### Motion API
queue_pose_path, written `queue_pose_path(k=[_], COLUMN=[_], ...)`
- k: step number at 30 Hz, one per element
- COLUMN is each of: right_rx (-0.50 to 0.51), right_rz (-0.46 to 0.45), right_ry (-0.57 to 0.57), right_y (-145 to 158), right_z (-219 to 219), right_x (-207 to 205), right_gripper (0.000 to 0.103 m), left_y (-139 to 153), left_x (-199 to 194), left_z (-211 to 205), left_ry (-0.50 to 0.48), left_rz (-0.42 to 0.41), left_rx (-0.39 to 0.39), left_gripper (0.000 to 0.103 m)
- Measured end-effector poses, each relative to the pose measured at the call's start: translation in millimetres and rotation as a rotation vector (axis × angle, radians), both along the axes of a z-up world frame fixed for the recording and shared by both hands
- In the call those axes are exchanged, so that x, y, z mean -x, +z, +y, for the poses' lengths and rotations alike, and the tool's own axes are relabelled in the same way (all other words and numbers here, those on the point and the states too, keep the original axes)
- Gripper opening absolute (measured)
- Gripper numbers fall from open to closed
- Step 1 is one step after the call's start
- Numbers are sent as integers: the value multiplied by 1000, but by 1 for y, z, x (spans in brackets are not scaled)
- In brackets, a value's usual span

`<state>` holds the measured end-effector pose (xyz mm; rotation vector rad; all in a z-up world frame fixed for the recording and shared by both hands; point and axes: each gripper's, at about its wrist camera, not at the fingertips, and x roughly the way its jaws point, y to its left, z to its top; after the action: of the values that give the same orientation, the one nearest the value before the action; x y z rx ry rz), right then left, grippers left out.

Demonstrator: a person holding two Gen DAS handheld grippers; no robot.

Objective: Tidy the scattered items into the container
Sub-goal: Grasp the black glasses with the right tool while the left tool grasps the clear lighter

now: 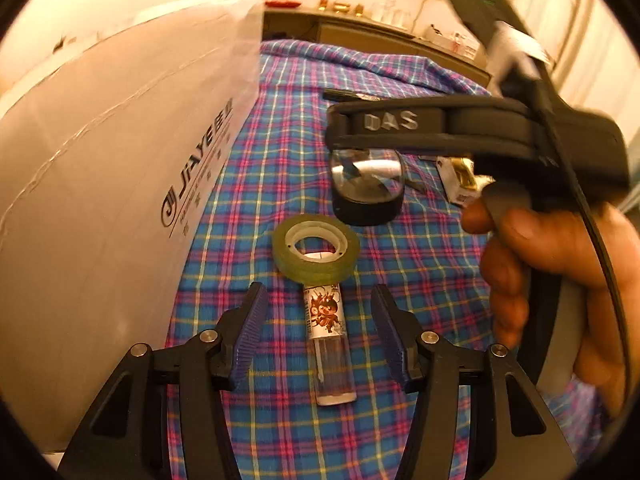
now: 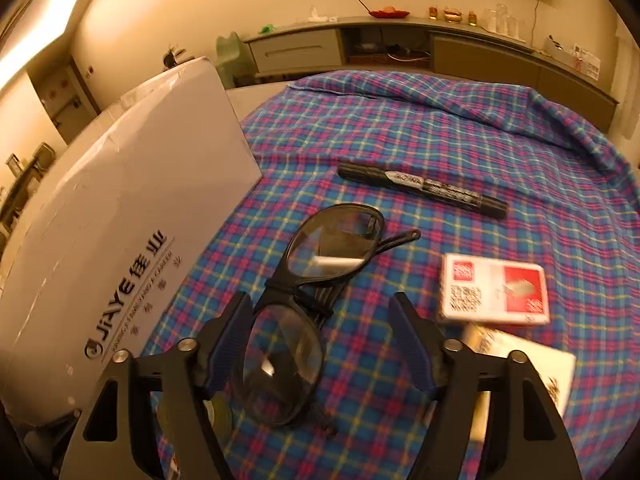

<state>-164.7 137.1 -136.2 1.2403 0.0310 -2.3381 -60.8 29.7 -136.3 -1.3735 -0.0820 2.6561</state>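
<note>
Left gripper (image 1: 318, 330) spread wide, empty, straddled tube (image 1: 330, 344) for pickup; right gripper (image 2: 320, 344) wide, empty, over glasses (image 2: 308, 308).

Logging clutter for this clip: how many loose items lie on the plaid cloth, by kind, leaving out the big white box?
Tape roll: 1
Printed tube: 1
Glasses: 1
Black marker: 1
Small boxes: 2
Total: 6
</note>
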Motion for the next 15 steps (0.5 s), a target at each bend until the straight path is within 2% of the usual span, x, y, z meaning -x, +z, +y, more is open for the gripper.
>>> queue_pose_path(k=[1, 2, 3, 4, 6, 11, 15], right_rx=[8, 6, 16, 16, 21, 68, 122], right_rz=[1, -5, -12, -2, 3, -3, -18], right_ry=[6, 13, 24, 24, 28, -5, -46], right_y=[-2, -4, -6, -6, -5, -3, 4], right_z=[0, -1, -1, -1, 1, 14, 32], right_x=[2, 3, 3, 3, 1, -5, -13], right_gripper=[73, 63, 50, 48, 44, 43, 43], left_y=[0, 0, 0, 1, 4, 16, 26], left_x=[-1, -3, -5, -5, -6, -10, -19], left_z=[1, 3, 4, 4, -2, -10, -6], left_ry=[-8, -21, -30, -41, -37, -50, -83], left_rz=[7, 14, 19, 15, 5, 11, 31], left_rx=[12, 31, 42, 36, -13, -88, -115], left_gripper=[55, 47, 36, 21, 20, 20, 20])
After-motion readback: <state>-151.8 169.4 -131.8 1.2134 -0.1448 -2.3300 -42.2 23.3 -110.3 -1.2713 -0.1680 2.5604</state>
